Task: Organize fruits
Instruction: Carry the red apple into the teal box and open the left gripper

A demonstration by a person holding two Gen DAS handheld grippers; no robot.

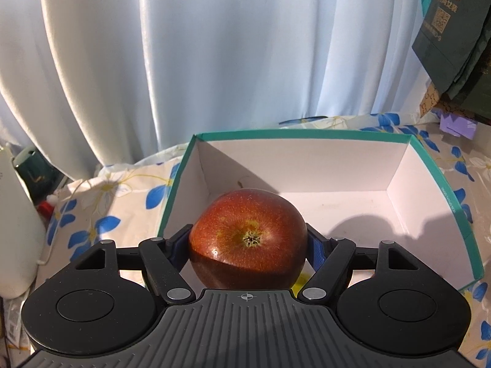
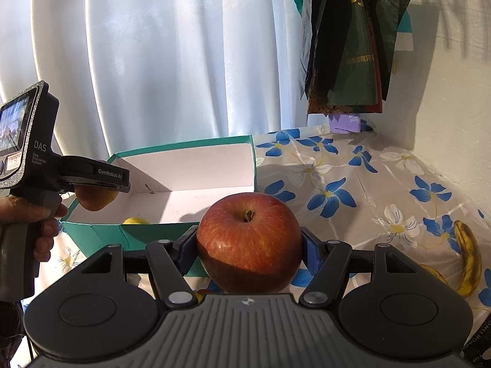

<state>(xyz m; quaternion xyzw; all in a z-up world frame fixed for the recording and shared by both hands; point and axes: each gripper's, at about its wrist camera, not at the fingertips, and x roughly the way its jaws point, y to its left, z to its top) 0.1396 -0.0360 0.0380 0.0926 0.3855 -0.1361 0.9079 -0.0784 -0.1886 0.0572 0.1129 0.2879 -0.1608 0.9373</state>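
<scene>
Left tongs (image 1: pixel 248 242): pinching a red apple (image 1: pixel 248 239) betw. both blue pads, blossom end facing cam. Apple is held over the near-left part of the teal box (image 1: pixel 303 136), white inside. From the right wrist view the same left tongs (image 2: pixel 101 188) hang above the box's (image 2: pixel 184 147) left end w/ fruit underneath; person's hand (image 2: pixel 36 224) on the grip.

Right tongs (image 2: pixel 249 242): pinching a second red apple (image 2: pixel 249 242), stem up, pads tight on both sides. This apple is held in front of the box's near-right corner, outside it, above the floral-cloth surface (image 2: pixel 353 165).

In box: one yellow fruit (image 2: pixel 136 220) near the front wall, mostly hidden by the rim; prob. a lemon or pear, can't tell.

On surface, right of right tongs: banana (image 2: pixel 468 257), spotted, lying well apart from the box. Small red/yellow bit shows just under the right apple, unclear what.

Bkgd: white curtain (image 1: pixel 184 61); dark green bags (image 2: pixel 353 46) hanging at right; purple item (image 2: pixel 345 122) at back of surface.
</scene>
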